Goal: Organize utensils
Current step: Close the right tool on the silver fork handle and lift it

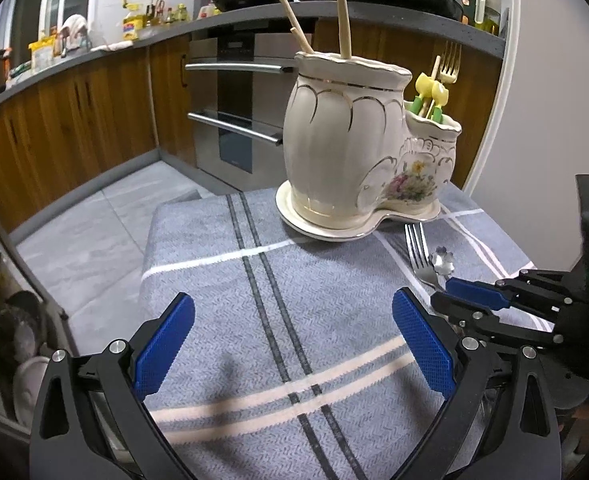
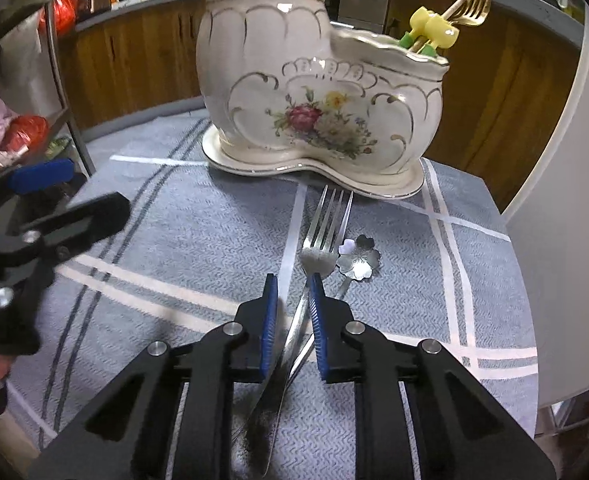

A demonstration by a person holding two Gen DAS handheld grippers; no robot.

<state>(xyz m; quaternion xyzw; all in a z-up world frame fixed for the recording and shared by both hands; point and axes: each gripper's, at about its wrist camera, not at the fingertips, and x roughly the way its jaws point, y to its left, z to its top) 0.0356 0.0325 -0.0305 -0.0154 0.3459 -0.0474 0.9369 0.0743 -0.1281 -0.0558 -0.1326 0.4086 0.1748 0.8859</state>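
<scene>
A cream ceramic utensil holder (image 2: 318,92) stands on a blue-grey cloth (image 2: 174,240) over the desk. In front of it lies a silver fork (image 2: 326,224) beside a flower-shaped spoon (image 2: 359,258). The right tongs (image 2: 294,284) straddle the fork's handle, narrowly parted. Left of the holder, the left tongs (image 1: 292,312) gape wide, holding nothing.

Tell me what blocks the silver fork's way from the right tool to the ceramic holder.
Nothing visible: bare cloth lies between the silver fork, straddled by the right tool, and the ceramic holder. The flower spoon sits alongside, right.
</scene>
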